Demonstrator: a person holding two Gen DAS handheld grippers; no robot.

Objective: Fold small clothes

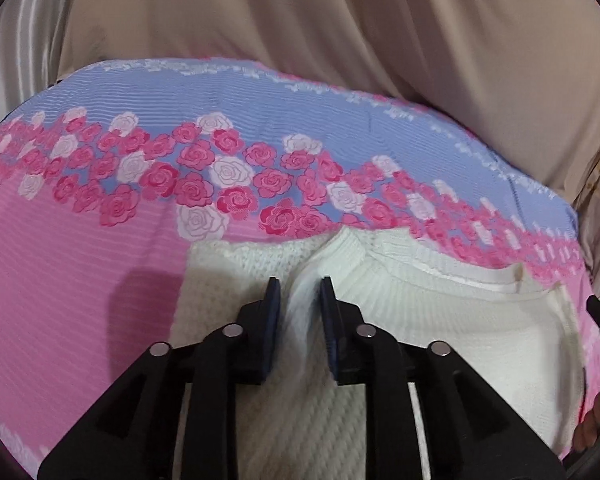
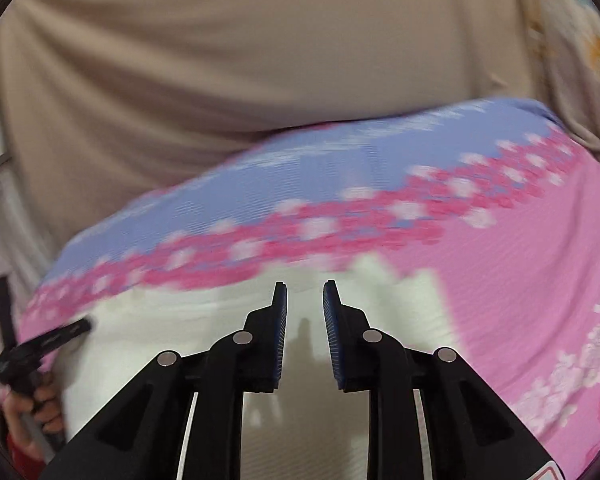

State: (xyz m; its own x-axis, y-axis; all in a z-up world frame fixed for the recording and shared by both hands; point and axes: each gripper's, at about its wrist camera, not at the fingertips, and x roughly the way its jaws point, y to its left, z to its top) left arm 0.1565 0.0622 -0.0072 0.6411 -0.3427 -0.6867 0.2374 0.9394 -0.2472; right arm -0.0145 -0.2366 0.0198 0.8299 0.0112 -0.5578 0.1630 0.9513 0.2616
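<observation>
A white knit sweater (image 1: 440,320) lies flat on a pink and blue rose-patterned bedspread (image 1: 80,260), its ribbed collar toward the far side. My left gripper (image 1: 300,280) is low over the sweater's left part and shut on a raised ridge of white knit between its fingers. In the right wrist view the sweater (image 2: 160,340) is motion-blurred. My right gripper (image 2: 304,282) hovers above it, open, with only shadow on the cloth between its fingers. The left gripper's black body (image 2: 60,336) shows at that view's left edge, held by a hand (image 2: 40,404).
A beige curtain (image 1: 340,40) hangs behind the bed's far edge. The bedspread (image 2: 520,280) stretches bare to the right of the sweater. A patterned cloth (image 2: 572,40) hangs at the far right. A hand (image 1: 596,420) shows at the left wrist view's right edge.
</observation>
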